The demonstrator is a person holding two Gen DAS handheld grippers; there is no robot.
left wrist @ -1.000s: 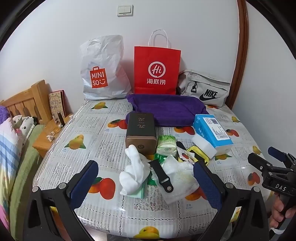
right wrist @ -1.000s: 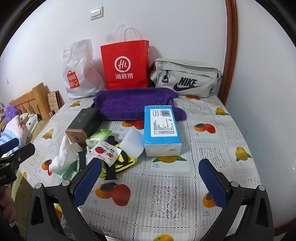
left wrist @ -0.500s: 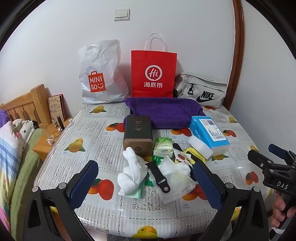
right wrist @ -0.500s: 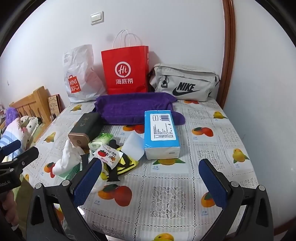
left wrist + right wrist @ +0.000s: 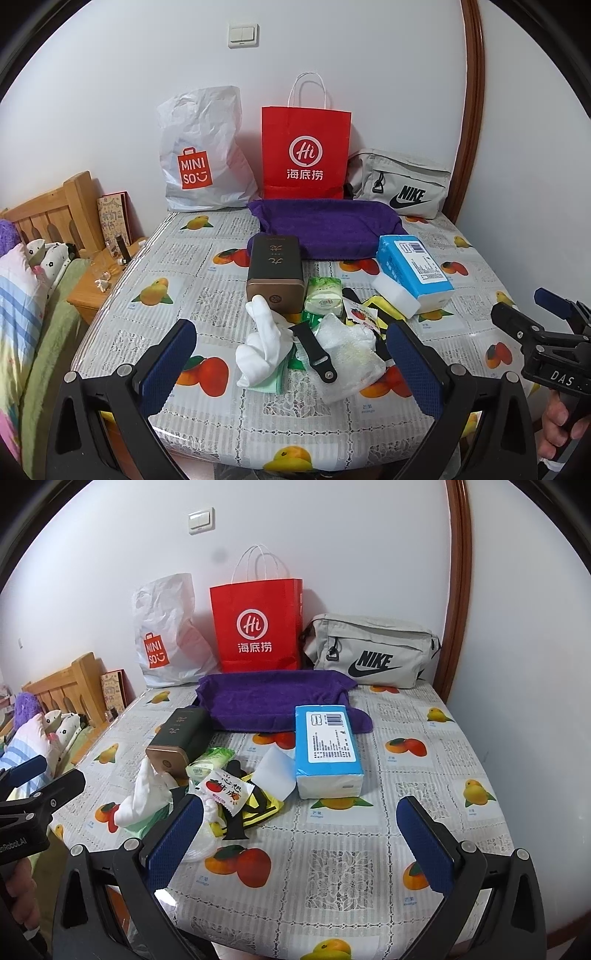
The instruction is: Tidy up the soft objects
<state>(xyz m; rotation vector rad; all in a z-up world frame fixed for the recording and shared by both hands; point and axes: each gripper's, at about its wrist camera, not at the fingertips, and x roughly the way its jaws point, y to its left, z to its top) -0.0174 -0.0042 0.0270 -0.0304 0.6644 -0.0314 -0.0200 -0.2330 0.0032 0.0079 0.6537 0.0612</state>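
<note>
From the left wrist camera, the left gripper (image 5: 291, 363) stands wide open and empty above the near edge of the table (image 5: 159, 258). Straight ahead, between its blue pads, lies the white cloth (image 5: 264, 345), crumpled on a green pack, its long axis running away from the camera toward the brown tin (image 5: 275, 269). Just right of the cloth sits a clear plastic bag (image 5: 349, 354), with a black strap (image 5: 314, 349) between them. The purple towel (image 5: 325, 227) lies well beyond, near the wall. The right gripper (image 5: 532, 310) shows at the far right edge, also spread.

From the right wrist camera, the right gripper (image 5: 299, 843) is open over bare tablecloth; the white cloth (image 5: 147, 794) lies off to its left, the blue tissue pack (image 5: 325, 749) ahead. I judge the left hand better placed for the cloth: centred, nearer, needing only a forward reach.
</note>
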